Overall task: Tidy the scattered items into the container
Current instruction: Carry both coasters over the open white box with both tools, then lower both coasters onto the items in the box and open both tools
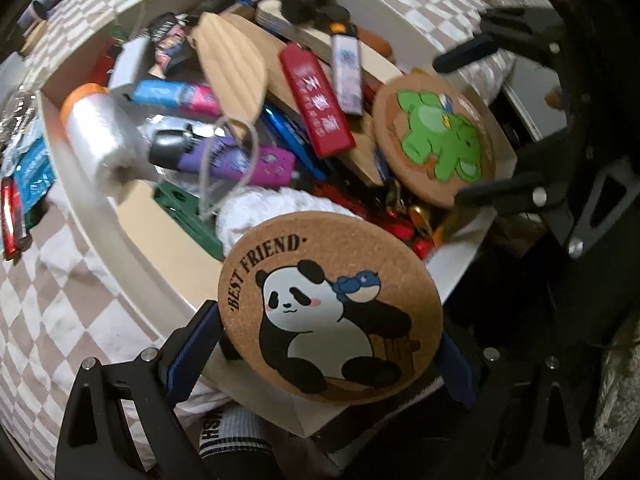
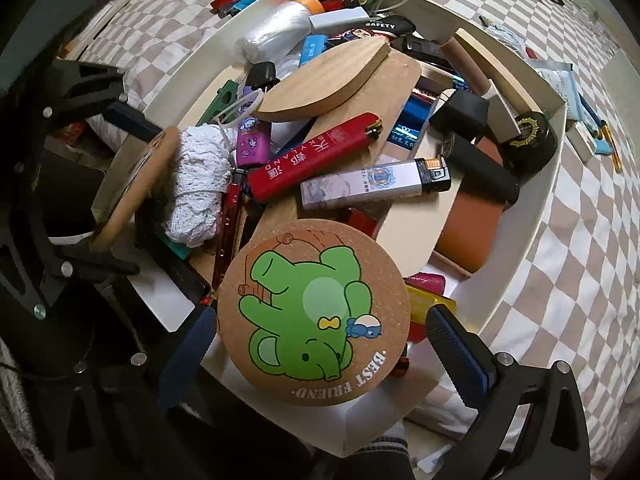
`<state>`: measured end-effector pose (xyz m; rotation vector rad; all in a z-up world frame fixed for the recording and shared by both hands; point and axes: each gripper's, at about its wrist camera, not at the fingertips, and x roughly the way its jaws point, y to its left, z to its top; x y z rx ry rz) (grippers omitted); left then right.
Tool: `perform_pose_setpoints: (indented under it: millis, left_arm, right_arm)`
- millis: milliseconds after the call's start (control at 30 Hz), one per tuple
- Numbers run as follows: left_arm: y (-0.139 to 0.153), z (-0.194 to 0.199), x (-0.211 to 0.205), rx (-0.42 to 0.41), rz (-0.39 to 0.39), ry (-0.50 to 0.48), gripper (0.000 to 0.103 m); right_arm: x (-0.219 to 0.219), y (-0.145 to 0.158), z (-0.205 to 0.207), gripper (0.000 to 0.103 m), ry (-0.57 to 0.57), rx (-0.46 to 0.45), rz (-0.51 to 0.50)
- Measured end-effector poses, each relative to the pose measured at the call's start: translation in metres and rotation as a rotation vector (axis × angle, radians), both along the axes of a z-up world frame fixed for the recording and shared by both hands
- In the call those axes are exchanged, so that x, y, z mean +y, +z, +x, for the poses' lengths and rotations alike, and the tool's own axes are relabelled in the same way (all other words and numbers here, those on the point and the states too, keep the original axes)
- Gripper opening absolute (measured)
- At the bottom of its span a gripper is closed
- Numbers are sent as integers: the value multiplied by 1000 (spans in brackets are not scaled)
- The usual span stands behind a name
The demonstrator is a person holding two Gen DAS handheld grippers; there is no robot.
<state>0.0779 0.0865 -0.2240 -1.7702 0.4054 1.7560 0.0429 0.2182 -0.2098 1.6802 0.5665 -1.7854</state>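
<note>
A round cork coaster with a panda point(image 1: 332, 312) hangs over the near rim of the cream box point(image 1: 120, 240), and my left gripper point(image 1: 328, 324) is shut on it, a blue pad on each side of its rim. In the right wrist view this coaster point(image 2: 136, 188) shows edge-on at the left. A second cork coaster with a green elephant point(image 2: 316, 320) lies tilted on the pile inside the box point(image 2: 540, 208). My right gripper point(image 2: 320, 314) stands open around it, with a small gap at the right pad point(image 2: 460, 344). From the left wrist view the elephant coaster point(image 1: 436, 140) sits at the box's right corner.
The box is piled with lighters point(image 2: 316, 160), a leaf-shaped wooden board point(image 2: 320, 80), a white cloth roll point(image 2: 200, 184) and a plastic bag roll point(image 1: 100, 132). Loose packets point(image 1: 28, 176) and small items point(image 2: 588, 132) lie outside on the checkered cloth. A person's sock point(image 1: 236, 440) is below.
</note>
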Motion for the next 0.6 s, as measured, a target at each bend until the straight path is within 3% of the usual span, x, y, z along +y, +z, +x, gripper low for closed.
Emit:
perform_pose_setpoints:
  millis: [300, 600]
  left_arm:
    - [2, -3, -5, -3, -14, 9, 97]
    - [9, 4, -6, 2, 21, -19, 97]
  right_arm:
    - [-1, 2, -4, 103, 8, -2, -5]
    - [-3, 4, -11, 103, 6, 2, -5]
